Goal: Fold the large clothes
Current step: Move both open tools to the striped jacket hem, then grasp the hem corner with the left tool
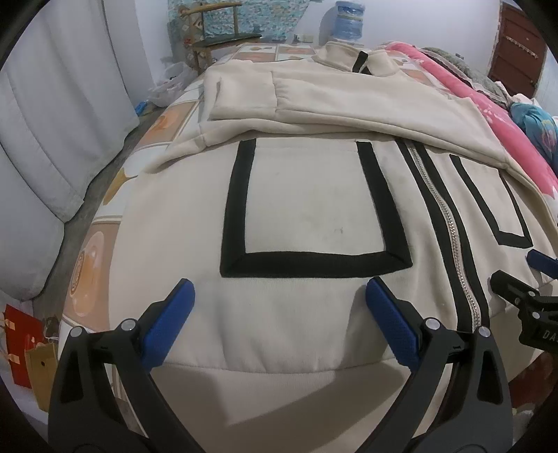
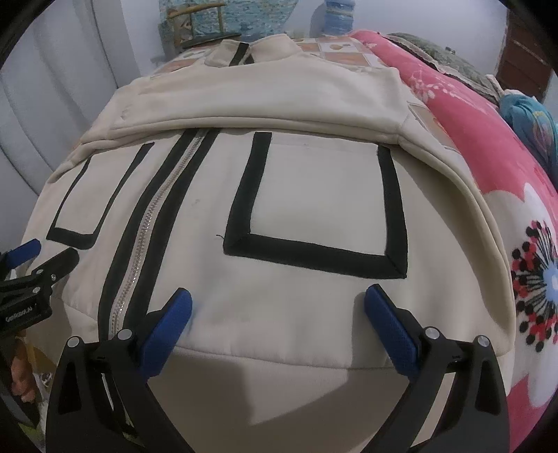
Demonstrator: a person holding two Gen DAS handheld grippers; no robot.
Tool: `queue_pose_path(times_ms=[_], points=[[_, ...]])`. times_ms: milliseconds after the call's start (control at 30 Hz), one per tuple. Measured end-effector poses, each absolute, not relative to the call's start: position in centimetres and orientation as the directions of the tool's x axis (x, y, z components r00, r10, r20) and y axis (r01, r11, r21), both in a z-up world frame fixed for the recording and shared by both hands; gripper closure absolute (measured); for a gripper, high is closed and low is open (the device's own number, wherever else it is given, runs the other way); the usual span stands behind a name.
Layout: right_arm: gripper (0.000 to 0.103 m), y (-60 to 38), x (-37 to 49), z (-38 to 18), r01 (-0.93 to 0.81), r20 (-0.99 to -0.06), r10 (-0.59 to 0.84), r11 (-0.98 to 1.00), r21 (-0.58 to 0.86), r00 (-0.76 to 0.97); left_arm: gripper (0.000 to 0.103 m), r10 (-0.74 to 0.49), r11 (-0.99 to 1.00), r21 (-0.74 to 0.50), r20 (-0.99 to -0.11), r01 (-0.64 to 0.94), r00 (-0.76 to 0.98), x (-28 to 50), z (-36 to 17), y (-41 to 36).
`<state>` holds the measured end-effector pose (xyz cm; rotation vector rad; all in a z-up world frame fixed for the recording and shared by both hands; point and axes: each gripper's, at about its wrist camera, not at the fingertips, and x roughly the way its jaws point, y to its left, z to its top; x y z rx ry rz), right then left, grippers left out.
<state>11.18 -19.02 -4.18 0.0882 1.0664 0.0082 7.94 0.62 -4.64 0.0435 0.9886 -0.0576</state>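
Observation:
A cream zip jacket (image 1: pixel 314 209) with black-trimmed pockets lies flat on the bed, front up, both sleeves folded across its chest. My left gripper (image 1: pixel 279 296) stands open just above the hem, below the left pocket (image 1: pixel 307 209), nothing between its blue pads. My right gripper (image 2: pixel 279 296) is open too, over the hem below the right pocket (image 2: pixel 314 198), holding nothing. The silver zip (image 1: pixel 450 223) (image 2: pixel 153 223) runs between the two grippers. Each gripper shows at the edge of the other's view: the right one (image 1: pixel 523 289), the left one (image 2: pixel 31 271).
A pink flowered blanket (image 2: pixel 470 115) and a blue cloth (image 2: pixel 530 122) lie along the bed's right side. A patterned bedsheet (image 1: pixel 104 244) shows at the left. A white curtain (image 1: pixel 52 139), a wooden chair (image 1: pixel 216 31), a water bottle (image 1: pixel 348 21) and red bags (image 1: pixel 21 341) stand around.

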Motion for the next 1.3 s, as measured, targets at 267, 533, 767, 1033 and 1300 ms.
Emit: queue_pose_path(times_ms=[267, 533, 767, 1033, 1300], points=[[0.007, -19.1, 11.3, -4.1, 0.047, -0.881, 0.046, 0.996, 0.077, 0.470, 0.008, -0.019, 0.999, 0.012, -0.843, 0.053, 0.537, 7.9, -4.7, 0.6], [0.006, -19.0, 11.2, -4.2, 0.062, -0.876, 0.036, 0.995, 0.075, 0.480, 0.008, -0.015, 0.999, 0.005, -0.825, 0.034, 0.565, 7.2, -4.8, 0.6], [0.006, -19.1, 10.3, -4.3, 0.060, -0.853, 0.033, 0.995, 0.075, 0.520, 0.008, -0.038, 0.999, -0.009, -0.792, 0.052, 0.609, 5.7, -4.8, 1.0], [0.006, -18.9, 9.6, -4.3, 0.069, -0.836, 0.021, 0.995, 0.070, 0.548, 0.014, -0.124, 0.992, -0.081, -0.736, 0.095, 0.666, 2.3, -3.3, 2.9], [0.006, -18.8, 9.1, -4.4, 0.069, -0.823, 0.017, 0.995, 0.068, 0.567, 0.034, -0.151, 0.989, -0.121, -0.759, 0.091, 0.633, -3.3, -3.3, 7.0]])
